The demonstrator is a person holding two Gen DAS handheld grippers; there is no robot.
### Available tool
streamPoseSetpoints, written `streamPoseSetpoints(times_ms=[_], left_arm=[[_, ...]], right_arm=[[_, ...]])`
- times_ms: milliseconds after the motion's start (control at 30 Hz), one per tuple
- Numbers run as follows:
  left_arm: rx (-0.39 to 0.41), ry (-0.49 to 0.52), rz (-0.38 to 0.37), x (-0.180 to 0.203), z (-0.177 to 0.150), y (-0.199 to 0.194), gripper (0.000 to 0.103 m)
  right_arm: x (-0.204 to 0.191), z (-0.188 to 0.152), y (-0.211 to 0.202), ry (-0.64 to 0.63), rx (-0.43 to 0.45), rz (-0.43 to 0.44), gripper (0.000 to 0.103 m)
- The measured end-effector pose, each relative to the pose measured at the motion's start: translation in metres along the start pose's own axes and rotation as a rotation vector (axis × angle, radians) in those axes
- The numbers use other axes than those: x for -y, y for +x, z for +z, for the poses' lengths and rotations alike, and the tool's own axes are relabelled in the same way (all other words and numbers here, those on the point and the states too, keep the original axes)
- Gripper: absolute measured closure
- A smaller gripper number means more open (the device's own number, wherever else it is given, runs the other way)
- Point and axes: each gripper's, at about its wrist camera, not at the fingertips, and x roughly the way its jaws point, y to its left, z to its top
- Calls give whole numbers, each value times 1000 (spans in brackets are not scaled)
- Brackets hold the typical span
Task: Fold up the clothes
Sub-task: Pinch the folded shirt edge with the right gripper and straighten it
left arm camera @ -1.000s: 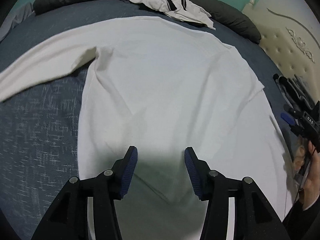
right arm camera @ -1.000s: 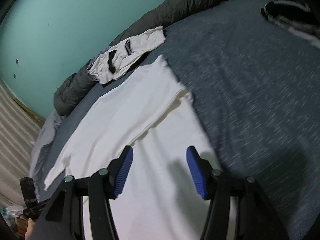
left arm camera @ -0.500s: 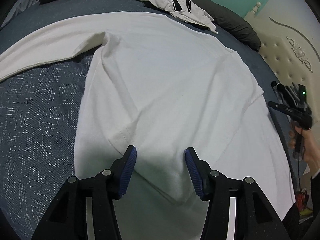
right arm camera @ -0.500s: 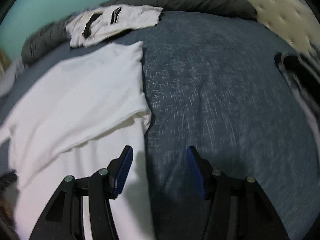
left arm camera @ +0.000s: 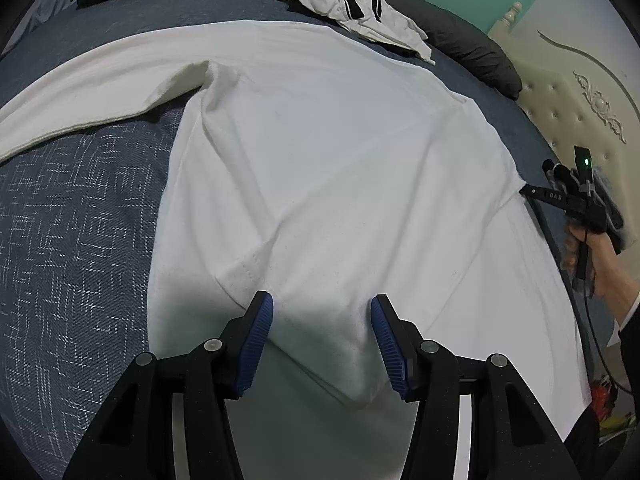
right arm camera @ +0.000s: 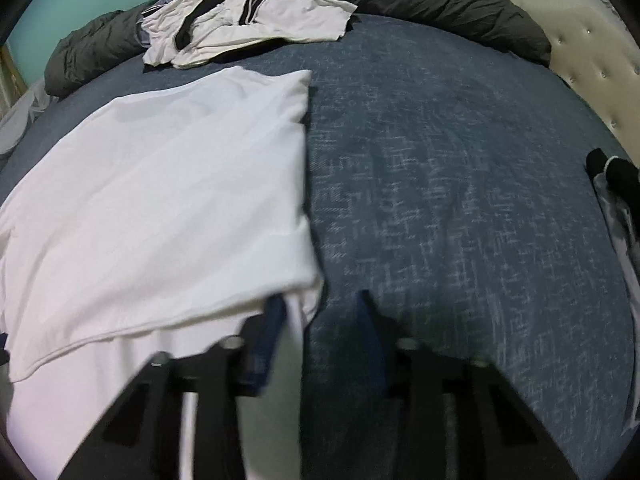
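My right gripper is closing on the white shirt's edge — I'd catch both layers; my left gripper hovers open above it.

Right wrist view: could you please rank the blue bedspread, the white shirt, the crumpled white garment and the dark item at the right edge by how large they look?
1. Blue bedspread
2. White shirt, though it lies nearer the camera
3. Crumpled white garment
4. Dark item, partly cut off at the frame edge, so its full size is unsure
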Motion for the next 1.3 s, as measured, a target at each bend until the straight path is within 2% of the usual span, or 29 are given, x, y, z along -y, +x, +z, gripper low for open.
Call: streamPoseSetpoints(times_ms=[33, 133, 267, 600, 700, 833, 933, 1033, 1167, 1300], left_arm=[[-1, 1, 1, 0, -1, -1, 48], [-1, 6, 5, 0, -1, -1, 48], [-4, 15, 11, 0, -2, -2, 47], [-6, 29, 12, -2, -2, -3, 46], [-7, 25, 6, -4, -2, -3, 46], [-8, 20, 1, -6, -2, -4, 46], [-10, 22, 6, -5, -2, -5, 45], [-11, 24, 9, -3, -3, -5, 44], [-11, 28, 11, -2, -4, -5, 43], [-12, 20, 2, -4, -4, -6, 43]], right_arm=[[2, 2, 1, 9, 3, 12, 91], [2, 7, 0, 1, 21, 1, 101], [5, 13, -6, -2, 58, -63, 101], [1, 9, 14, -79, 40, -165, 102], [1, 7, 15, -79, 37, -170, 102], [1, 8, 17, -90, 2, -140, 101], [9, 5, 8, -82, -19, -145, 88], [27, 4, -10, 5, 2, -132, 88], [24, 12, -31, 58, 83, -37, 88], [-2, 21, -18, 51, 73, 57, 88]])
